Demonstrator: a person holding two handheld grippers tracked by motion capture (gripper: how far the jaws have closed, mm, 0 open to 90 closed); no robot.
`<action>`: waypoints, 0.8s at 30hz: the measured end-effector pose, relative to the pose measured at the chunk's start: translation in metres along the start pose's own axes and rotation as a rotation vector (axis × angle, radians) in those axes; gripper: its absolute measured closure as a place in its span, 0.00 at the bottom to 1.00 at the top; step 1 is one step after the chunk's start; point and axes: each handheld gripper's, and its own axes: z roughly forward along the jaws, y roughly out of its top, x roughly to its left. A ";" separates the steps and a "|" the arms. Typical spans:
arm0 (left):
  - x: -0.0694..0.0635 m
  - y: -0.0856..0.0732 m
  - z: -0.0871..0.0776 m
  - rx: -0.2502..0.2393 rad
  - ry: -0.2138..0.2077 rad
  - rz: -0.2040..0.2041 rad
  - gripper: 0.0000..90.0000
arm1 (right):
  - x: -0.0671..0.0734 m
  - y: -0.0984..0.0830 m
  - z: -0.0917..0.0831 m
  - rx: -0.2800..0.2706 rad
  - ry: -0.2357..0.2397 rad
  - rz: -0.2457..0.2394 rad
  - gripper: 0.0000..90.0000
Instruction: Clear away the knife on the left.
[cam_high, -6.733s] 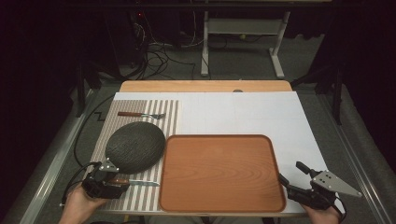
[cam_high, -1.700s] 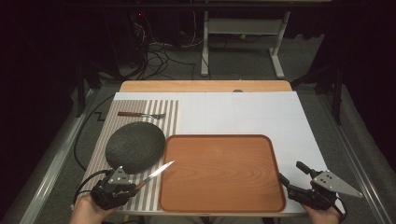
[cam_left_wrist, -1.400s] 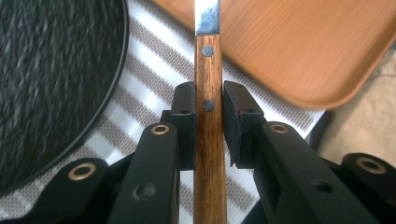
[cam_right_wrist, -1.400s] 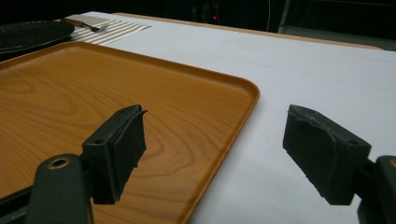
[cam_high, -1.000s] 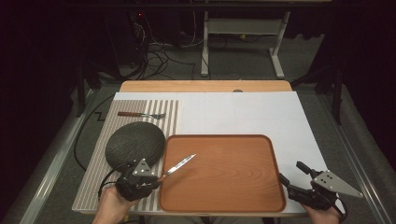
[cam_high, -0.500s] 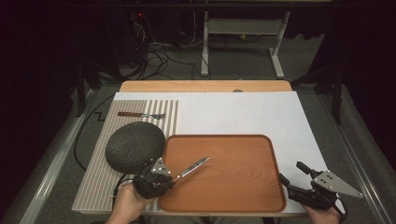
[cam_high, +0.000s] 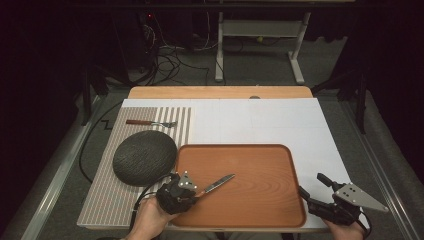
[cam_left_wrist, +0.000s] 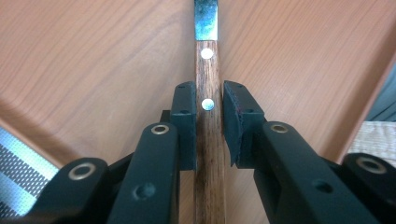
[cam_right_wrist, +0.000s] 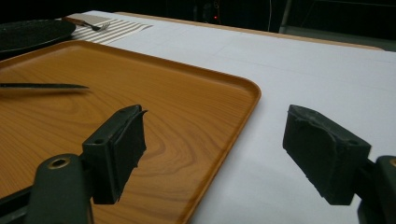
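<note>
At the far left of the table a striped placemat (cam_high: 107, 195) carries a small fork (cam_high: 150, 122) with a wooden handle near its far end, and a dark round plate (cam_high: 144, 157) sits closer to the person, its right edge just beside the rim of the wooden tray (cam_high: 280, 200). Below the plate the left gripper (cam_high: 192, 192) is held in a hand whose wrist is cut off by the bottom edge of the high view. In the left gripper view its two black pads are closed against the sides of a knife (cam_left_wrist: 206, 93) by its riveted wooden handle, though a thin sliver of shadow on the right side makes the contact there hard to judge, so the grip is probably firm rather than certainly so. The blade runs out of that view at the top; from above it points right and away over the tray. At the far right the right gripper (cam_high: 312, 187) rests by the tray's near right corner, jaws spread wide with nothing between them, its hand mostly cut off.
</note>
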 end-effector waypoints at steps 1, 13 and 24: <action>-0.001 0.001 0.001 0.001 -0.003 0.003 0.81 | 0.000 0.000 0.000 0.001 0.001 0.000 0.24; -0.015 0.016 0.017 0.025 -0.007 0.035 0.80 | 0.000 0.000 0.000 0.001 0.004 -0.003 0.24; -0.017 0.020 0.028 0.058 0.022 0.038 0.76 | 0.001 0.000 0.000 0.002 0.004 -0.005 0.24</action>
